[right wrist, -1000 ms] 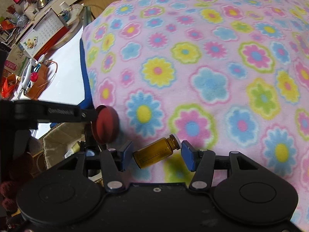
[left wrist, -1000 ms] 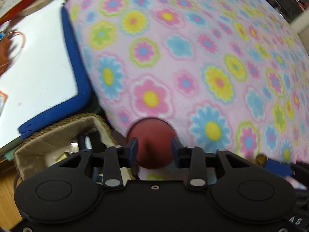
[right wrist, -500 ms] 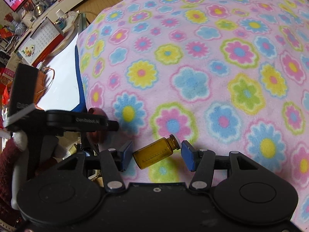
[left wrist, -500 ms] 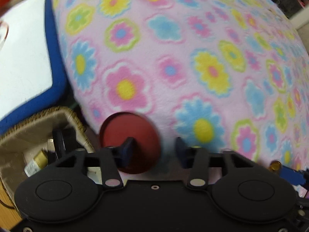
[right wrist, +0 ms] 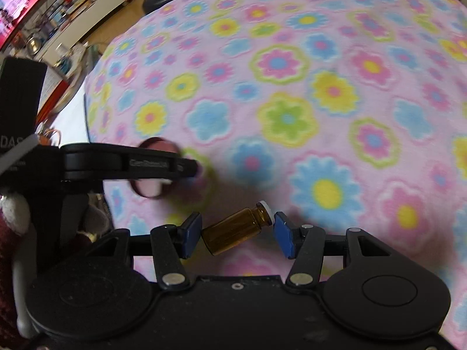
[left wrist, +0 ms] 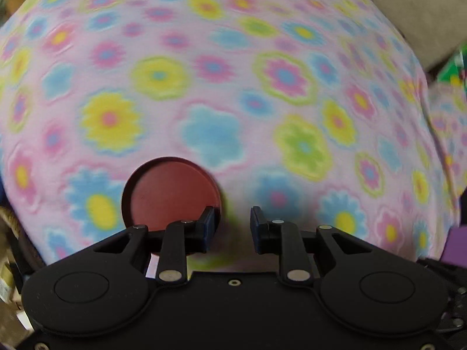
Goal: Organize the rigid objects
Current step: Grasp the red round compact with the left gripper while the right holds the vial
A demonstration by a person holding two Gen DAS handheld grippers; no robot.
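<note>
blanket (right wrist: 321, 93): pink, flowered | television (right wrist: 20, 3): lit, far left | basket rim (left wrist: 11, 221): woven

In the left wrist view a lid (left wrist: 170, 194) sits lower centre, left of the jaws, over the blanket (left wrist: 233, 73). In the right wrist view a vial (right wrist: 238, 230) lies crosswise between the jaws, the lid left of it.

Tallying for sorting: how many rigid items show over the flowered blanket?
2. A red lid beside the left gripper's fingers; an amber vial clamped between the right gripper's fingers. Others may be hidden.
</note>
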